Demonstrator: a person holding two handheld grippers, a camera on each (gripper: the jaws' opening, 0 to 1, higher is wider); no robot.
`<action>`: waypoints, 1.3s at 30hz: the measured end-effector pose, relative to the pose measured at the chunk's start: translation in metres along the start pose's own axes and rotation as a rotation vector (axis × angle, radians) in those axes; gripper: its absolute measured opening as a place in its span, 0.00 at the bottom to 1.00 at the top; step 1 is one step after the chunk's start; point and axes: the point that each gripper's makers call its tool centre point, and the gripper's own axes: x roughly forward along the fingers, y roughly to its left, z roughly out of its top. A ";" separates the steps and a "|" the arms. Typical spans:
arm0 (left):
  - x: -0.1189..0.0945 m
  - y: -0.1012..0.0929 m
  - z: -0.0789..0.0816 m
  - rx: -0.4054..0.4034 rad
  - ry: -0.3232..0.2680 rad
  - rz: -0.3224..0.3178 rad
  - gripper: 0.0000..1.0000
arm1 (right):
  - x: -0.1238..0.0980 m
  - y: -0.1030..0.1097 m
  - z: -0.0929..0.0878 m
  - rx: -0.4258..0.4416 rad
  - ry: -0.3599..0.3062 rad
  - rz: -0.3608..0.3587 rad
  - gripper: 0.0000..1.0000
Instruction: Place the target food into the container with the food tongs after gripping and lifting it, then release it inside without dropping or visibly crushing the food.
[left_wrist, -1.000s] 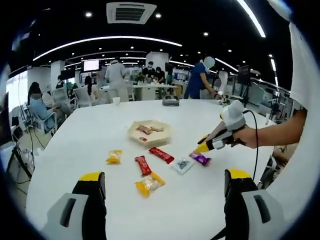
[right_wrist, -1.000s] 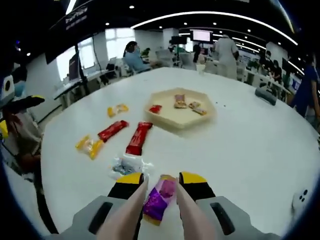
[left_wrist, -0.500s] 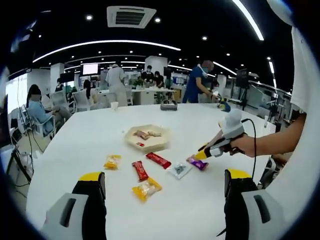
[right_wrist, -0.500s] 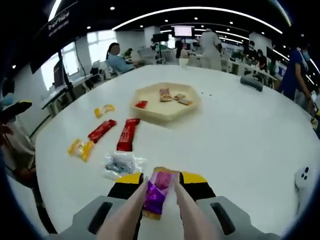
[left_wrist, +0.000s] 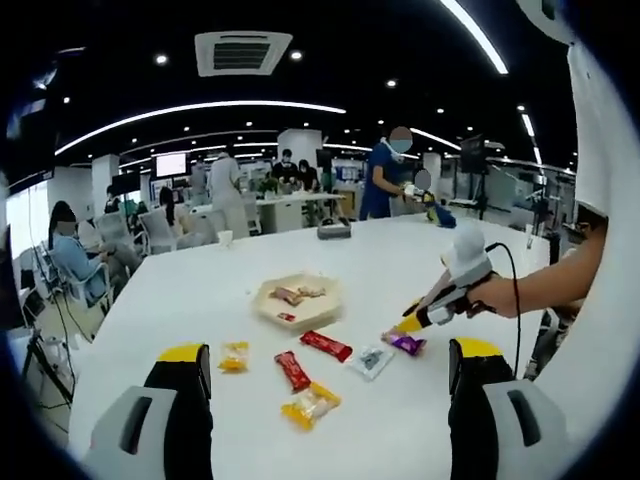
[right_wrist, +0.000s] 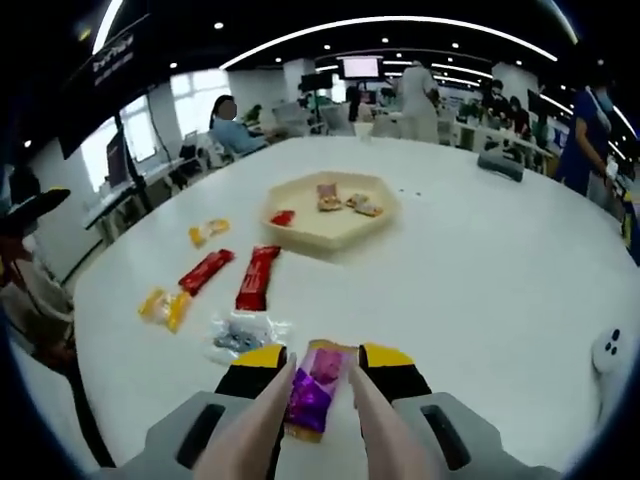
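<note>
Gripping the purple snack packet (right_wrist: 311, 396) between tong blades, the right gripper (right_wrist: 318, 368) holds it low over the white desk (right_wrist: 500, 270), short of the hexagonal tray (right_wrist: 330, 213); the left gripper (left_wrist: 325, 365), jaws wide apart, shows the yellow packet (left_wrist: 311, 405) nearest

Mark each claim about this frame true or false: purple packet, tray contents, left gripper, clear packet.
1. The right gripper grips the purple packet. True.
2. The hexagonal tray is empty. False: several small packets lie in it.
3. The left gripper is shut on a red bar. False: its jaws stand wide apart, holding nothing.
4. The clear packet lies on the white table outside the tray. True.
</note>
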 end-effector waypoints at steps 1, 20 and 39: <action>0.001 0.001 -0.005 -0.003 0.021 0.001 1.00 | 0.000 -0.002 0.000 -0.003 -0.002 -0.003 0.28; 0.004 0.005 -0.026 0.015 0.155 0.002 0.99 | -0.010 -0.002 0.002 0.031 -0.030 -0.017 0.28; -0.010 0.004 -0.024 0.034 0.191 0.019 0.76 | -0.014 -0.004 -0.003 0.013 -0.029 -0.018 0.28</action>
